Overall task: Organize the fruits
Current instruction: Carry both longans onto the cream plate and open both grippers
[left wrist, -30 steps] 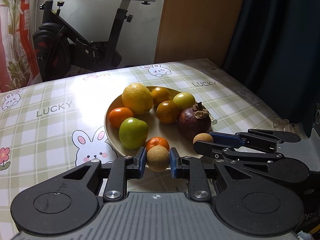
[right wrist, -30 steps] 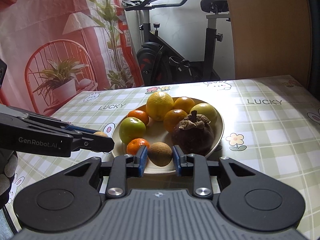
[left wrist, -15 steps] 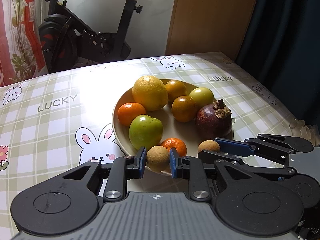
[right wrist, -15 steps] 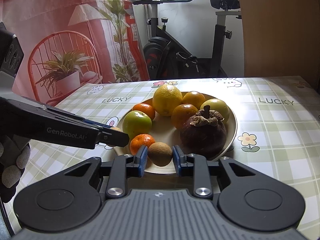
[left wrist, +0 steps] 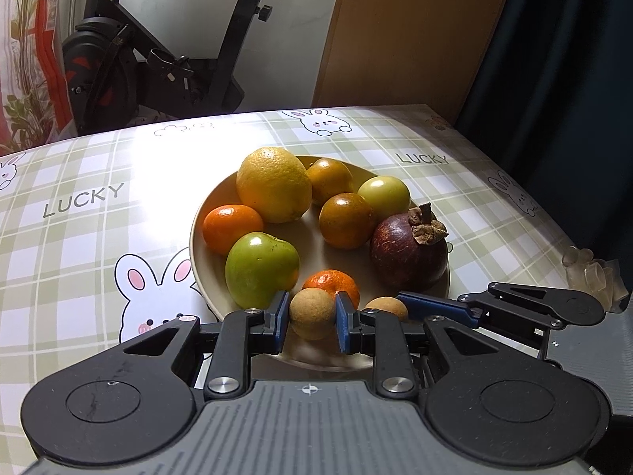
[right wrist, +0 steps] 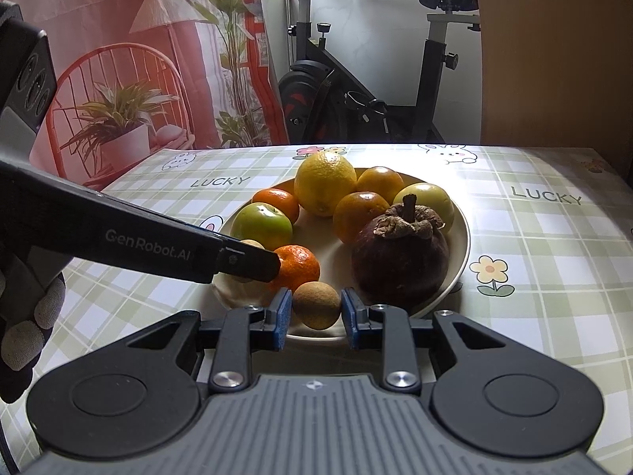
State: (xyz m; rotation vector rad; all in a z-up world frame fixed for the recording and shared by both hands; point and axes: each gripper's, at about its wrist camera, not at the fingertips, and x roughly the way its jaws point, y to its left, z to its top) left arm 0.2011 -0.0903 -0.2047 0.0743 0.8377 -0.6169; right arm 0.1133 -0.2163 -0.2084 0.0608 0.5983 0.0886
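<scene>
A beige plate [left wrist: 316, 237] [right wrist: 461, 253] holds a large lemon [left wrist: 273, 184], oranges, a green apple [left wrist: 261, 269], a small tangerine [left wrist: 331, 285] and a dark mangosteen [left wrist: 409, 253] [right wrist: 399, 255]. My left gripper [left wrist: 311, 318] is shut on a small tan longan [left wrist: 311, 313] over the plate's near rim. My right gripper [right wrist: 315, 310] is shut on another brown longan [right wrist: 316, 304], also over the near rim. In the left wrist view the right gripper's fingers [left wrist: 435, 308] reach in from the right with their longan [left wrist: 387, 308]. The left gripper's arm [right wrist: 158, 243] crosses the right wrist view.
The table wears a green checked cloth [left wrist: 79, 213] with rabbits and "LUCKY" print. An exercise bike [right wrist: 356, 91] stands behind the table, a wooden panel [left wrist: 407, 31] and a dark curtain [left wrist: 561, 59] beyond. A gloved hand [right wrist: 27, 324] holds the left gripper.
Both grippers have moved forward over the plate's near edge, each still holding its longan. The left gripper's arm now reaches farther across the right wrist view.
</scene>
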